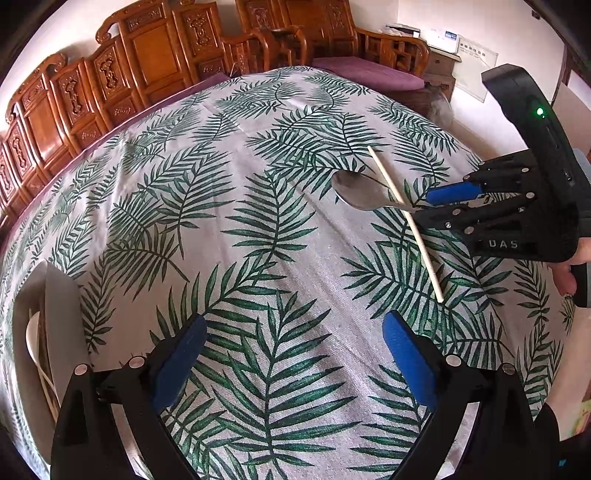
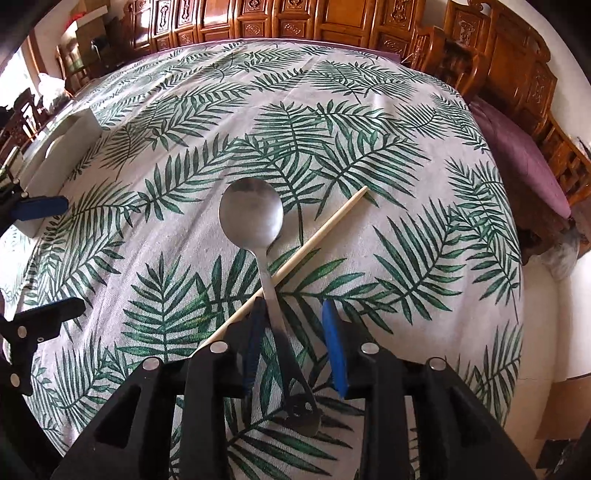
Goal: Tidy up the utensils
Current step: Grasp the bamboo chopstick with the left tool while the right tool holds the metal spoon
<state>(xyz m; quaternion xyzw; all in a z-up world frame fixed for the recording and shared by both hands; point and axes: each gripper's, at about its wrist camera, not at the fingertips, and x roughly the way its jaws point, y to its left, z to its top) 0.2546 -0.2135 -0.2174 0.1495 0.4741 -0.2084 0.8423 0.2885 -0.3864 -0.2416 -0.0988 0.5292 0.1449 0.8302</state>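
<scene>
Lying on the leaf-print tablecloth (image 2: 424, 122): a metal spoon (image 2: 255, 225), bowl up and pointing away toward the carved wooden chairs (image 2: 280, 18), handle running back between the fingers of the right gripper (image 2: 295, 347). Crossing the spoon's neck, and lying under it: one pale wooden chopstick (image 2: 325, 229), slanted, far tip beyond and right of the spoon bowl, near end hidden behind the right gripper's left finger. Right jaws parted, released: blue pad (image 2: 334, 347) on the right side clearly apart from the spoon handle, cloth showing in the gap; left pad close beside the handle, contact there hard to tell. Spoon resting on the cloth, not lifted.

Seen from the left wrist camera: same spoon (image 1: 360, 192) and chopstick (image 1: 406, 225) off to the right, the right gripper (image 1: 424, 205) reaching in over the spoon's handle end, a hand (image 1: 576, 258) behind it. Left gripper (image 1: 295, 354) hovering over bare cloth, nearer than the spoon and to its left, jaws spread wide, nothing between the blue pads (image 1: 406, 362). Well left of the spoon, at the cloth's edge: a white tray (image 1: 62, 314) holding pale utensils, one a white spoon-like piece, details too small to make out.
</scene>
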